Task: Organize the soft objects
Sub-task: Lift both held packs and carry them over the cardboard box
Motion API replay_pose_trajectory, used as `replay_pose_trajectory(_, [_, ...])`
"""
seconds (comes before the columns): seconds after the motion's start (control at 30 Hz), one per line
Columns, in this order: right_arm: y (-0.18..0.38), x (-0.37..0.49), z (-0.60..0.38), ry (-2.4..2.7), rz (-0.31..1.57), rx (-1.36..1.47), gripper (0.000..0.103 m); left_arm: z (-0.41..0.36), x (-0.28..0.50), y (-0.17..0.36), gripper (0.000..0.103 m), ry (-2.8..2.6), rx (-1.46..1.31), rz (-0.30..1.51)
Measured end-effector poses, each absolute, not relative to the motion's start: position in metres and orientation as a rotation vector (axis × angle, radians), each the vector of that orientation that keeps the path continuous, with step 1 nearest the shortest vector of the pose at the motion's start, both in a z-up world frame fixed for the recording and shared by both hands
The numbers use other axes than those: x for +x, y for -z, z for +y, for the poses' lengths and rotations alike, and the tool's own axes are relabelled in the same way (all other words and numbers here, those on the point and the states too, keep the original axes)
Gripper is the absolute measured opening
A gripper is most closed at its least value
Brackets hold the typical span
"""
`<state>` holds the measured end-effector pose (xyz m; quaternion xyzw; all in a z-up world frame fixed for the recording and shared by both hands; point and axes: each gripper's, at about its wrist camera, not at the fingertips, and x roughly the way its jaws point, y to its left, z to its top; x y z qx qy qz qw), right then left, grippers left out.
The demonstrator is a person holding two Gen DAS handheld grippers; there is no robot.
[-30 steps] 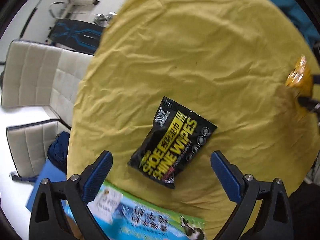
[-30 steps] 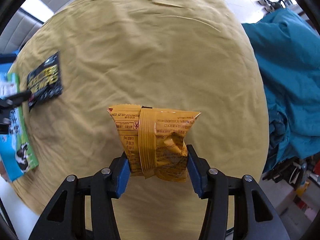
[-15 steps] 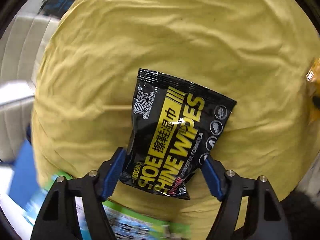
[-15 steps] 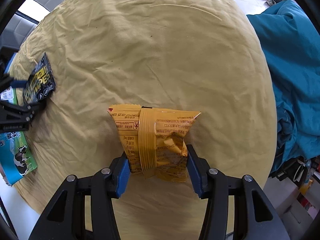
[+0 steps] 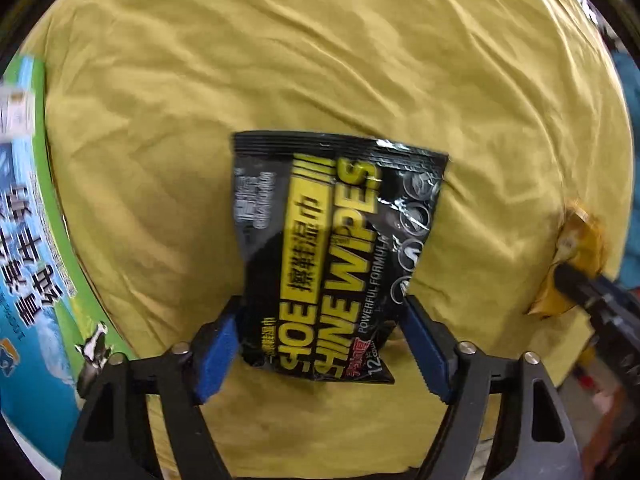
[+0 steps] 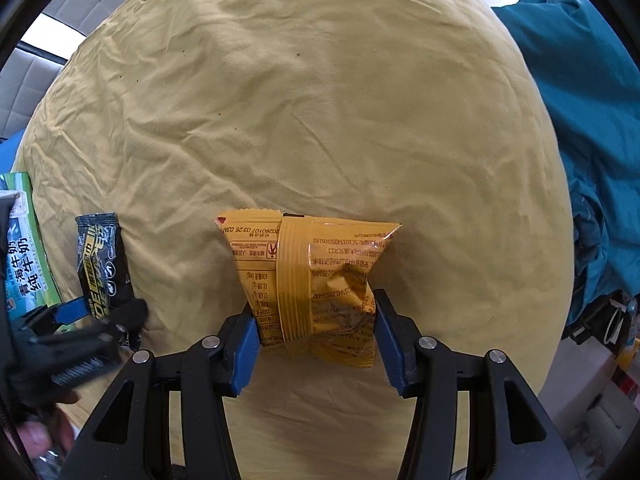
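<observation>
Left tongs (image 5: 320, 336) clamped on black wipes pack (image 5: 332, 248), right tongs (image 6: 314, 332) clamped on orange snack bag (image 6: 312, 276), both above yellow cloth (image 6: 320, 120).

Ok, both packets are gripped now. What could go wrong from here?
1. The left hand-held gripper pinches only the bottom end of the wipes pack; the floppy pack could sag or slip out.
2. The right hand-held gripper squeezes the snack packet across its filled middle, so the contents might get crushed.
3. The two hand-held grippers are near each other, by the milk carton; they could collide.
</observation>
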<state>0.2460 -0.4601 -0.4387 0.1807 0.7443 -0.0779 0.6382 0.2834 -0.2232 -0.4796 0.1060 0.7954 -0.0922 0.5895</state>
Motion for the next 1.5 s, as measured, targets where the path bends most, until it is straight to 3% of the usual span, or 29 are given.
replay_pose_trajectory(0.07, [0.444,0.249,-0.469,0.177,1.704,0.445,0.056,-0.231,0.279,0.484,0.088,0.202,0.297,1.844])
replay_pose_trajectory(0.17, [0.453,0.251,-0.476,0.177,1.713,0.467,0.056,-0.233,0.279,0.484,0.087,0.188,0.282,1.812])
replay_pose_trajectory(0.23, [0.454,0.25,-0.477,0.177,1.711,0.465,0.056,-0.242,0.284,0.482,0.079,0.189,0.277,1.788])
replay_pose_trajectory(0.3, [0.454,0.247,-0.477,0.177,1.704,0.448,0.054,-0.244,0.285,0.473,0.06,0.198,0.272,1.749])
replay_pose_trajectory(0.4, [0.452,0.246,-0.47,0.174,1.695,0.419,0.051,-0.239,0.283,0.462,0.058,0.205,0.268,1.735])
replay_pose_trajectory(0.5, [0.448,0.24,-0.464,0.157,1.694,0.406,0.047,-0.231,0.28,0.452,0.058,0.206,0.237,1.725])
replay_pose_trajectory(0.53, [0.445,0.237,-0.462,0.148,1.693,0.405,0.039,-0.229,0.276,0.448,0.058,0.202,0.223,1.716])
replay_pose_trajectory(0.57, [0.443,0.235,-0.46,0.138,1.693,0.409,0.037,-0.23,0.272,0.444,0.058,0.203,0.212,1.709])
replay_pose_trajectory(1.0, [0.408,0.215,-0.417,0.069,1.652,0.386,0.034,-0.186,0.224,0.353,0.057,0.241,0.125,1.541])
replay_pose_trajectory(1.3, [0.323,0.222,-0.369,-0.047,1.517,0.348,0.034,-0.121,0.232,0.25,0.057,0.267,-0.007,1.39])
replay_pose_trajectory(1.5, [0.258,0.244,-0.305,-0.173,1.432,0.284,0.034,-0.066,0.235,0.215,0.057,0.228,-0.043,1.305])
